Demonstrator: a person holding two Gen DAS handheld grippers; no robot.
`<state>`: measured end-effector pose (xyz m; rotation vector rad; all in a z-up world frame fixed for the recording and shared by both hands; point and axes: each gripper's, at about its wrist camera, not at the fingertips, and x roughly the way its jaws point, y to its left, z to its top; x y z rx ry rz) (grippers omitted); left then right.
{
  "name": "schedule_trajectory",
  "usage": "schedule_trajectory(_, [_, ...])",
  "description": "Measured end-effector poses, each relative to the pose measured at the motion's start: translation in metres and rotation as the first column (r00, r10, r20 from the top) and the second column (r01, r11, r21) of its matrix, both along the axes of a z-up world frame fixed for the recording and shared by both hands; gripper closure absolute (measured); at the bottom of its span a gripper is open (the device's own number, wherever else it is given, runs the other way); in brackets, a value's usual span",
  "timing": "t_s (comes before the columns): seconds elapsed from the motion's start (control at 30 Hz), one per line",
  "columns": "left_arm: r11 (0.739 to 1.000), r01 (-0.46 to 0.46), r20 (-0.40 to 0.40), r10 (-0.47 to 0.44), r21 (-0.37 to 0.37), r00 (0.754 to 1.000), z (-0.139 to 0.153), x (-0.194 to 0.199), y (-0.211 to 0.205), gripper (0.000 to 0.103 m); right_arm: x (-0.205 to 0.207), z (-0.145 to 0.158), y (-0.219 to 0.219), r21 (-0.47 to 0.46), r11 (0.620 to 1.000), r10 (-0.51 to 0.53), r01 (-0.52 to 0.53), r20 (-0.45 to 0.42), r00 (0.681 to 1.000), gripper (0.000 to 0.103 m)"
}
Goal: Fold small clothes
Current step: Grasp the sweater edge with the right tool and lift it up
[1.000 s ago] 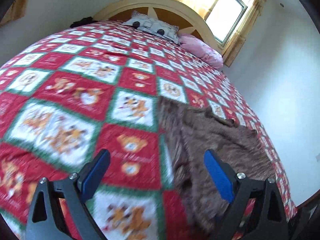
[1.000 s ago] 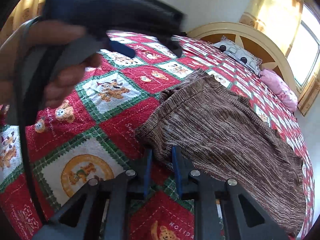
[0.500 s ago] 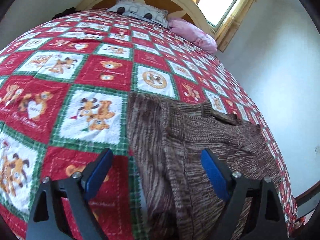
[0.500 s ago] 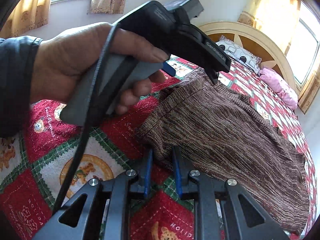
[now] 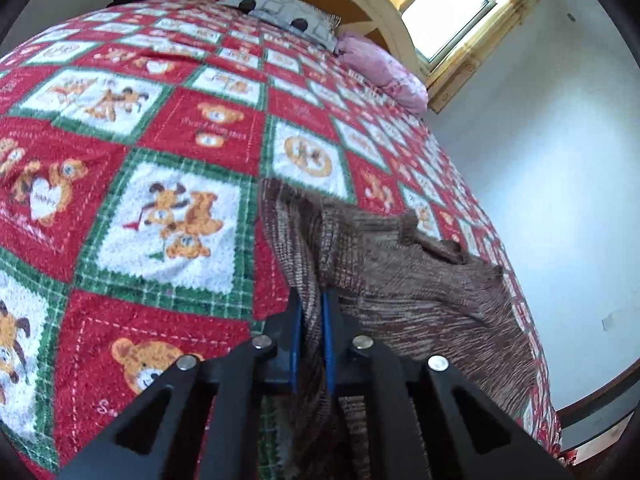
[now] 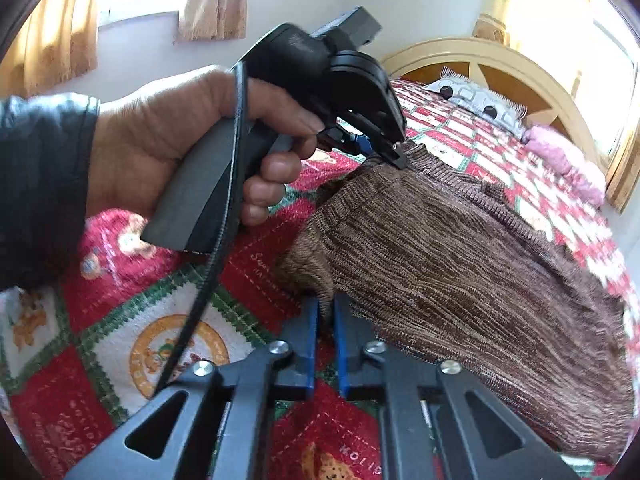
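A brown knitted garment point(image 6: 460, 248) lies on the red and green bear quilt point(image 6: 168, 344); it also shows in the left wrist view point(image 5: 420, 292). My left gripper point(image 5: 311, 308) is shut on the garment's left edge, with fabric pinched between the blue pads. From the right wrist view, the left gripper point(image 6: 384, 148) sits at the garment's far corner, held in a hand. My right gripper point(image 6: 326, 312) is shut on the garment's near corner, which is bunched between its blue pads.
The quilt point(image 5: 160, 220) covers the whole bed. A grey patterned pillow point(image 5: 288, 12) and a pink pillow point(image 5: 380, 68) lie at the wooden headboard point(image 6: 480, 52). A white wall point(image 5: 560, 180) runs close along the bed's right side.
My left gripper moved right onto the garment's edge and closed on it; it was open before. My right gripper stayed shut on the near corner.
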<state>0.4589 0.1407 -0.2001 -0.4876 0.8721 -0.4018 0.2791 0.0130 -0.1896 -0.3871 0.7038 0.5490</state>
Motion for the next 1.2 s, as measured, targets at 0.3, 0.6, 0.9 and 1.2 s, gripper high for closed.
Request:
schedule_trajectory(0.3, [0.997, 0.024, 0.042, -0.021, -0.076, 0.999, 0.034, -0.004, -0.009, 0.095, -0.008, 0.034, -0.033, 0.114, 0.993, -0.026, 0.019, 0.059, 0.998, 0.099])
schedule_trajectory(0.6, [0.988, 0.042, 0.091, -0.029, -0.145, 0.995, 0.064, -0.004, -0.040, 0.095, -0.017, 0.062, -0.086, 0.213, 0.975, -0.091, 0.066, 0.113, 0.989, 0.099])
schedule_trajectory(0.9, [0.981, 0.103, 0.142, -0.080, -0.165, 0.987, 0.094, 0.006, -0.101, 0.096, -0.017, 0.080, -0.155, 0.293, 0.943, -0.197, 0.154, 0.123, 0.973, 0.100])
schedule_trajectory(1.2, [0.972, 0.199, 0.132, -0.183, -0.127, 0.974, 0.100, 0.018, -0.183, 0.096, -0.022, 0.075, -0.222, 0.330, 0.910, -0.290, 0.251, 0.074, 0.954, 0.100])
